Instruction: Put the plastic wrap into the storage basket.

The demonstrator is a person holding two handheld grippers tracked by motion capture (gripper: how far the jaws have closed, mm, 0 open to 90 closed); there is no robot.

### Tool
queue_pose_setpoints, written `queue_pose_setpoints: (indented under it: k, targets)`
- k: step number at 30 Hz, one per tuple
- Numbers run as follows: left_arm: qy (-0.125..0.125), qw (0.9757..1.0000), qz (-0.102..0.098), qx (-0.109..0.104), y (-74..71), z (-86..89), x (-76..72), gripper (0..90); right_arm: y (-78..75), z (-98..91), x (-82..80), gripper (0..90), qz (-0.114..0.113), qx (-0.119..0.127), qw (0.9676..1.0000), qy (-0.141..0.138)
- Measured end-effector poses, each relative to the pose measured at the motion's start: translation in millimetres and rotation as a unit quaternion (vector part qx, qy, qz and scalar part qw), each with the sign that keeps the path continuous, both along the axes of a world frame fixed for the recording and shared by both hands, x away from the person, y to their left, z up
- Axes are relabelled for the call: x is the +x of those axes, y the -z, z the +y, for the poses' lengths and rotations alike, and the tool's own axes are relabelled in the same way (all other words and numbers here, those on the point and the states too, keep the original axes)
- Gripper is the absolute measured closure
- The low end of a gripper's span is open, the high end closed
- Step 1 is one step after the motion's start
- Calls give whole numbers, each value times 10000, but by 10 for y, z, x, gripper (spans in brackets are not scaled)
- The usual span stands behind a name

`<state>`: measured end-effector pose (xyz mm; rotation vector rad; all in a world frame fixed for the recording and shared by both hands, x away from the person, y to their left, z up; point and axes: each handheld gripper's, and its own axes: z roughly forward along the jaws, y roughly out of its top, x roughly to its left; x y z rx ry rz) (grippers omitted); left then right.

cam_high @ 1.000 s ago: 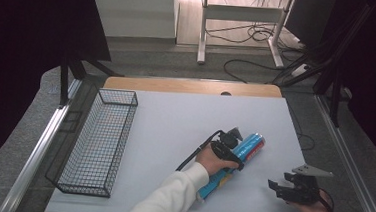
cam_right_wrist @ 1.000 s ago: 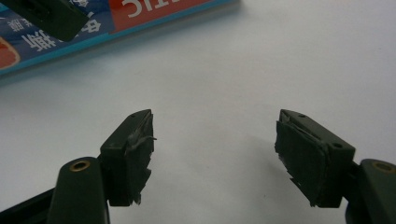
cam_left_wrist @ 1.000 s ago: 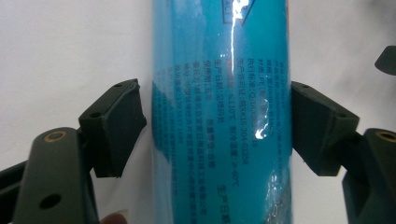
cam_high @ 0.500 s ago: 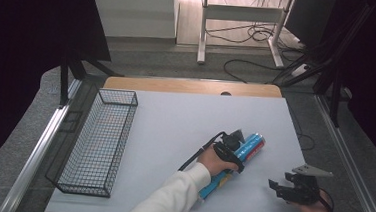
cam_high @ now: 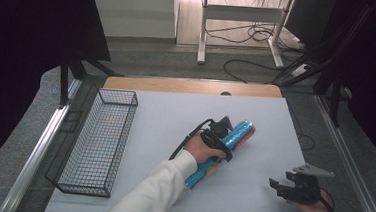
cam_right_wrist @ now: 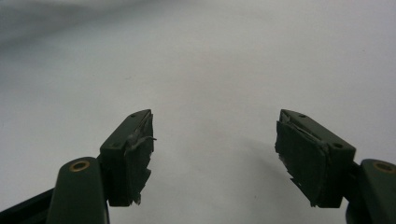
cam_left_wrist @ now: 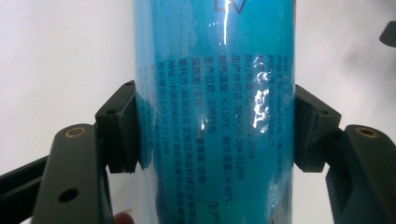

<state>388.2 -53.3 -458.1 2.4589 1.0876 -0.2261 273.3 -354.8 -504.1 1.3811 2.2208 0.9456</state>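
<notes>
Roll (cam_left_wrist: 215, 112): glossy blue tube (printed text), lying on table (cam_high: 175, 115)
Left gripper (cam_left_wrist: 215, 135): clamped on roll
Right gripper (cam_right_wrist: 215, 158): jaws apart

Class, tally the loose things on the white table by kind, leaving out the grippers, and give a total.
Blue tube-shaped packs: 1
Black wire baskets: 1
Total: 2

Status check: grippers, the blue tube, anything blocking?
Left gripper clamped across blue tube, tube lying on table. Right gripper open, empty, near table's right edge. Wire basket far left, path unobstructed.
</notes>
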Motion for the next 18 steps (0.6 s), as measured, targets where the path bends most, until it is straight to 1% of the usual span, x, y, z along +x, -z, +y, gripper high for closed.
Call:
queue_pose_setpoints:
  k: [1,4,6,9,13,18]
  targets:
    - [5,10000,39,-43,-46,54,14,319,-1,0,0,278,-2,-1,10000,2]
    - [-17,10000,-30,-23,-159,169,29,319,-4,-4,0,278,-8,12,10000,27]
    - [-45,10000,17,-78,-209,239,38,319,-5,-4,1,278,-11,16,10000,33]
    - [-58,10000,-44,-58,-293,354,38,319,-5,1,0,278,-2,17,10000,26]
    - [-138,9998,-88,-82,-377,502,32,319,-9,13,-1,278,-6,18,10000,10]
    - [-305,9993,-187,-102,-430,695,10,319,-20,29,-5,279,-38,29,10000,10]
